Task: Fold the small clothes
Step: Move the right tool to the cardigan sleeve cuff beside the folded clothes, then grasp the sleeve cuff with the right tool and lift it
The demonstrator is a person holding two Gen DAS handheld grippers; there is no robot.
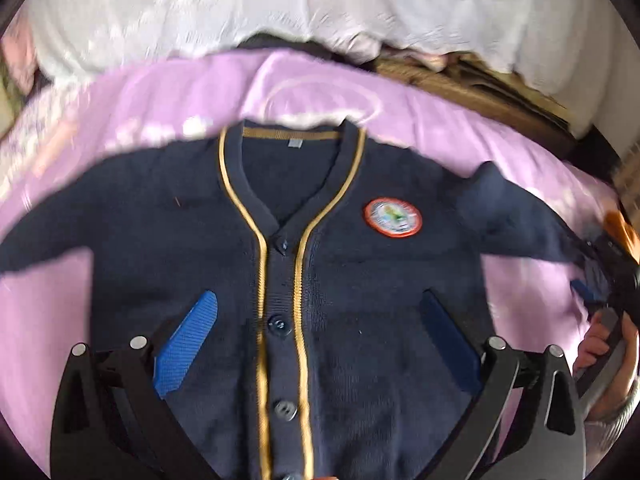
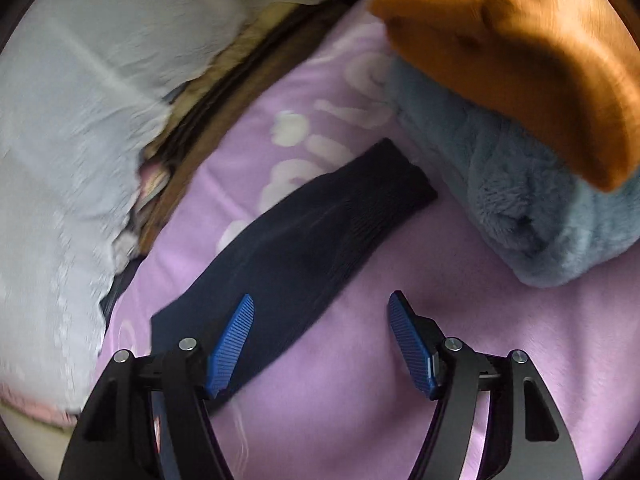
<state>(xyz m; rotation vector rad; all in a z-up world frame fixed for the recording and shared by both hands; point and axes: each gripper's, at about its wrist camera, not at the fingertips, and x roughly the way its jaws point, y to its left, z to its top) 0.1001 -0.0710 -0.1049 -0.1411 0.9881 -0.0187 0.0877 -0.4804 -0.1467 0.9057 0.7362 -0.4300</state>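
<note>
- On the lilac printed bedsheet (image 1: 132,96), a small navy knitted cardigan with gold piping (image 1: 360,272) lies flat, front up, buttoned, neckline toward the far side of the bed.
- Round red-rimmed badge (image 1: 393,217) sits on the chest panel to the right of the button placket in the left wrist view.
- Left gripper (image 1: 320,344): fingers spread wide, nothing between them. Both blue ribbed pads (image 1: 186,344) hang over the cardigan's lower body, one on each side of the placket; whether they touch the knit cannot be told.
- Cardigan sleeve with ribbed cuff (image 2: 304,240) runs diagonally across the sheet in the right wrist view, cuff end pointing away toward the folded items.
- Right gripper (image 2: 321,344): fingers apart, holding nothing. Its left pad is over the near part of the sleeve; its right pad is over bare sheet, clear of the fabric. The sleeve's lower edge crosses the gap between them only at its left side.
- Same gripper and the person's hand (image 1: 600,344) show at the right edge of the left wrist view, beside the sleeve end.
- Fluffy pale-blue folded garment (image 2: 520,200) lies just beyond the cuff, with a tan-orange folded garment (image 2: 520,56) on top of it.
- White textured bedding (image 1: 320,0) is bunched along the far side.
- Both frames carry motion blur.
</note>
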